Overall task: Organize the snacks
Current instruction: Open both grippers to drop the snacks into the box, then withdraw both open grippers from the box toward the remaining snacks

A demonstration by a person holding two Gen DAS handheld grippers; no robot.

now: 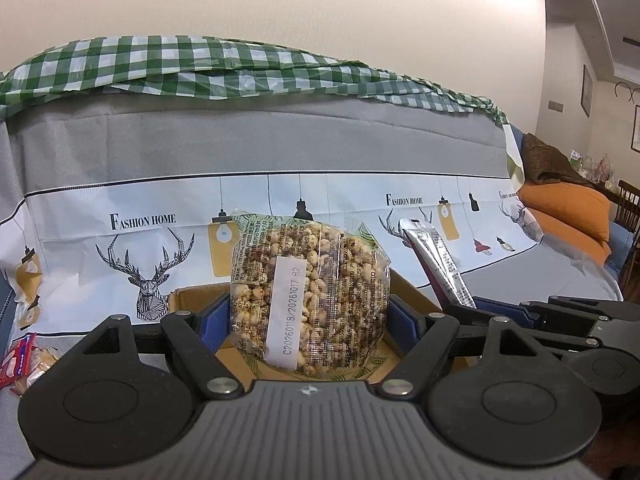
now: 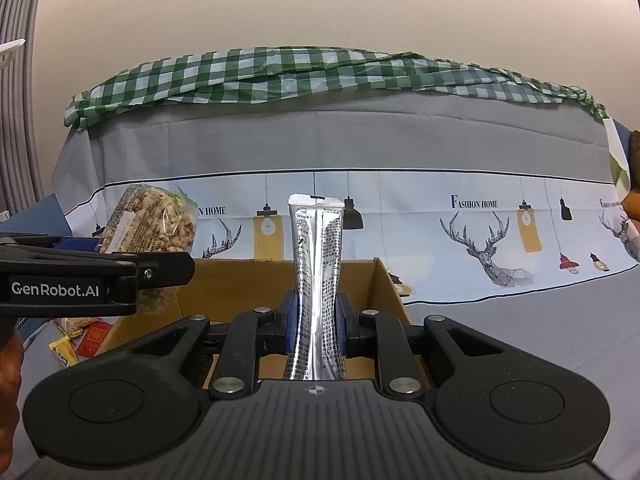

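A round clear pack of puffed-grain cake stands upright between the blue pads of my left gripper, which is shut on its two sides. It hangs over an open cardboard box. My right gripper is shut on a tall silver stick pouch, held upright above the same box. In the left wrist view the pouch leans at the right. In the right wrist view the cake pack shows at the left, in the left gripper.
Loose snack packets lie left of the box. The box rests on a sofa seat covered by a grey and white deer-print cloth. A green check cloth drapes the backrest. Orange cushions lie at the far right.
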